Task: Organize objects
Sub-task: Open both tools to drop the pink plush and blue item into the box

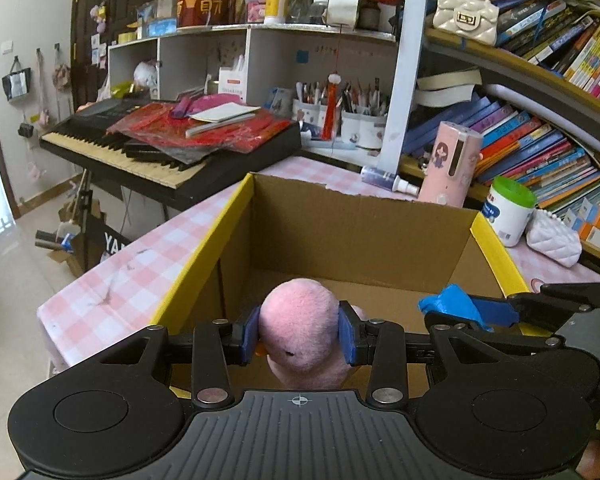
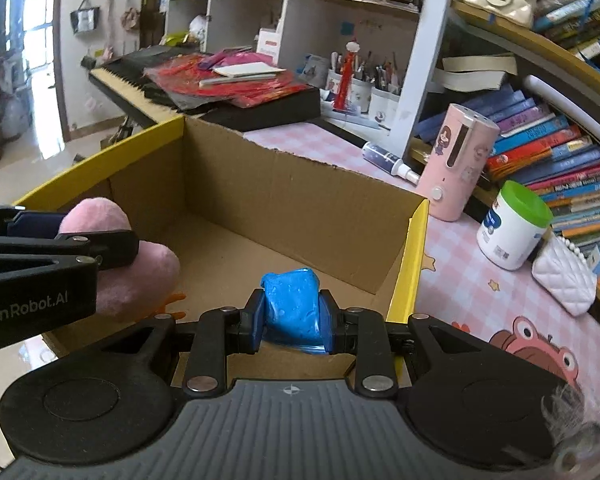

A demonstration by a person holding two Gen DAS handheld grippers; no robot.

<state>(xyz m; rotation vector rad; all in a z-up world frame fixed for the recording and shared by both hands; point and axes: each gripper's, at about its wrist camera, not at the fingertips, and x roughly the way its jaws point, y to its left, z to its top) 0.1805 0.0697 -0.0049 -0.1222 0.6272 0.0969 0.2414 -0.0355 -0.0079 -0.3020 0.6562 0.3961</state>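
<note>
Your left gripper (image 1: 299,330) squeezes the pink plush toy (image 1: 302,332) and your right gripper (image 2: 292,318) pinches the blue packet (image 2: 294,304), both over the open cardboard box (image 2: 300,196) on the table (image 2: 480,280), so dropping them in is still left.

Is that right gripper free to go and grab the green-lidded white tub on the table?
Probably not yet. The right gripper is shut on a blue packet over the cardboard box. The tub stands outside the box to its right with nothing in front, so after dropping the packet the way looks clear.
</note>
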